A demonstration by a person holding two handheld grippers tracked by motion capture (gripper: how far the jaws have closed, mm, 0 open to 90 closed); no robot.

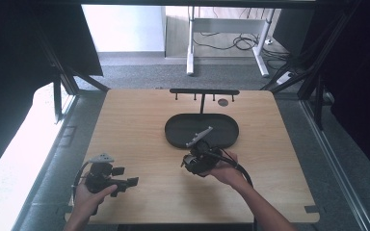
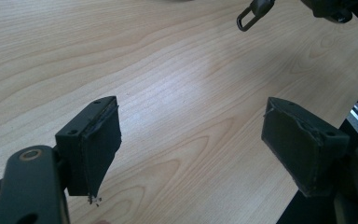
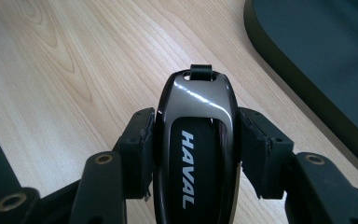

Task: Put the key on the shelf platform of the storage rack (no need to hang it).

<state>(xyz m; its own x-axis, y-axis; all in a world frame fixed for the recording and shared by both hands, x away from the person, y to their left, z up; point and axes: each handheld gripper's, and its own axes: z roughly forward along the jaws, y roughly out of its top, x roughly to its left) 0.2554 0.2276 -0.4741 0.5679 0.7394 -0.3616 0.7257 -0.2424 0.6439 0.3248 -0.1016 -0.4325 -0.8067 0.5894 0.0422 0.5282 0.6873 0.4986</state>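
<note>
Wooden table (image 1: 139,144): light grain, bearing all items below; the landmark for places is the oval tray. Key rack (image 1: 204,91): black bar with small hooks on a single post, standing at the tray's far side, just behind it. Oval tray (image 1: 178,126): black, shallow, set past the table's middle. Left gripper (image 1: 134,182): well apart from the tray, toward the near left corner, jaws spread wide with nothing between them, bare wood beneath. Right gripper (image 1: 196,153): just at the tray's near edge, far nearer to it than the left; its jaws are clamped on the flanks of the key fob (image 3: 196,140). Key fob: glossy black and silver, lettered HAVAL, long axis running along the jaws and pointing away from the hand, its loop end (image 3: 200,71) foremost; the tray lies ahead and to one side of that end. Judgement: a short forward carry by the right hand reaches tray or rack.
</note>
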